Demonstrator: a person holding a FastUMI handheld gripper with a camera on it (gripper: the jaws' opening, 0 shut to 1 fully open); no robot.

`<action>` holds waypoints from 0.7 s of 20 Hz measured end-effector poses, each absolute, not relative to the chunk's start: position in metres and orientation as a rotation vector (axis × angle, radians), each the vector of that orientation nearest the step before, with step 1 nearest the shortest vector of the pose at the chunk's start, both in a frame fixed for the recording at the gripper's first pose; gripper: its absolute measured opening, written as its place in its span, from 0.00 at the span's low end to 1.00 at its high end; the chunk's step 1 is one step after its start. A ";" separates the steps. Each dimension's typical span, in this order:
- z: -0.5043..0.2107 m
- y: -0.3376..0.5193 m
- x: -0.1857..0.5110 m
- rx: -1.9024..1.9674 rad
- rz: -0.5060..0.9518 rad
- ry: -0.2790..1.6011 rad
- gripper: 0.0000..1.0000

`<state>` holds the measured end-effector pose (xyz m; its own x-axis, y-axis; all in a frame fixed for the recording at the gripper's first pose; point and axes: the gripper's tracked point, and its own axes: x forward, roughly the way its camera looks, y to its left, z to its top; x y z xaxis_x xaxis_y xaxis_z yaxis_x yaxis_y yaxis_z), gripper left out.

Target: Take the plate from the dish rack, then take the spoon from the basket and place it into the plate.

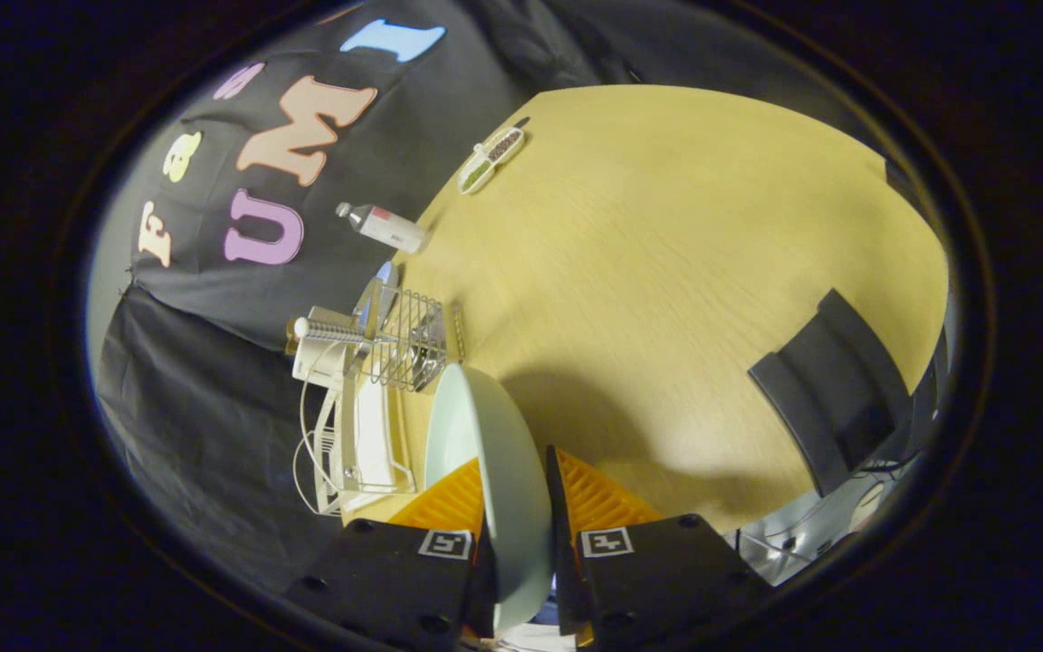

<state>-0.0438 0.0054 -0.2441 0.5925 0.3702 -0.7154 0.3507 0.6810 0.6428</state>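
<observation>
A pale green plate (494, 462) stands on edge between my two fingers, and my gripper (512, 493) is shut on its rim. The plate is held above the wooden table (666, 272), its face turned toward the rack. Just beyond it to the left sits the white dish rack (354, 435). A wire basket (408, 340) hangs at the rack's far end, with cutlery inside that is too small to tell apart; a handle (331, 332) sticks out of it.
A plastic bottle (386, 226) lies on its side at the table's far edge. Farther off rests a long narrow dish (490, 160) with dark contents. A black chair back (834, 385) stands at the table's right side.
</observation>
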 end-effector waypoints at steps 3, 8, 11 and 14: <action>-0.250 0.012 -0.032 0.873 0.024 0.966 0.30; -0.256 0.026 -0.016 0.859 0.034 0.970 0.31; -0.257 0.030 -0.015 0.838 0.037 0.964 0.34; -0.257 0.031 -0.014 0.807 0.038 0.961 0.36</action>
<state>-0.0144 0.0305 -0.2569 0.5955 0.3677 -0.7143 0.3106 0.7146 0.6268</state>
